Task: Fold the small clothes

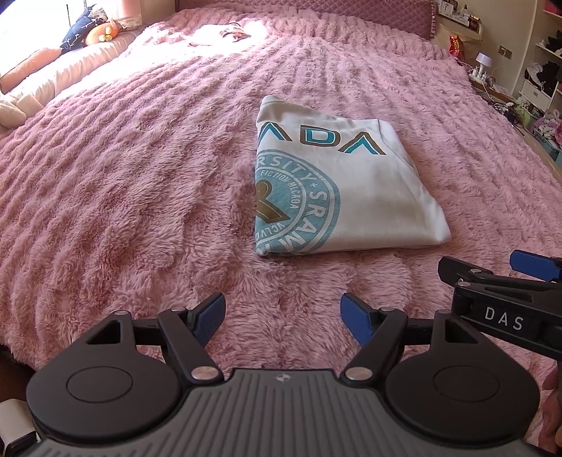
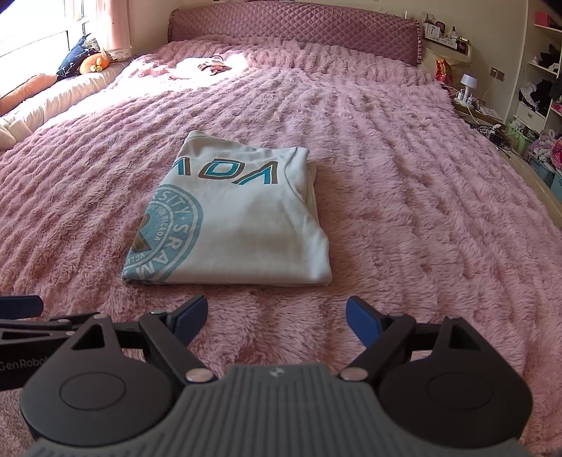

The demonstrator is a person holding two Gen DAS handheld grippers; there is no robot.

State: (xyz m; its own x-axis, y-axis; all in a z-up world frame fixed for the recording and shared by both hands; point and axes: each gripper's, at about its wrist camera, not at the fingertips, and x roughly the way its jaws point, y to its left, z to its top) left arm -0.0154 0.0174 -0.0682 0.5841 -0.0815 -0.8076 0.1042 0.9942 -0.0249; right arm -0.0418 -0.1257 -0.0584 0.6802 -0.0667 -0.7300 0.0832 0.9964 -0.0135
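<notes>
Wide stretch of bare blanket [image 2: 404,211] on every side of shirt [image 2: 232,225]; headboard [image 2: 291,28] far behind. Blanket pink, shaggy, ribbed; shirt white cotton, teal round print, folded into flat rectangle with crisp near edge. Shirt lies ahead of both grippers, apart. Left gripper [image 1: 282,318] fingers spread, empty; right gripper [image 2: 276,318] likewise released, holding nothing

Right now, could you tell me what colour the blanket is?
Pink blanket, clearest in the right wrist view.
</notes>
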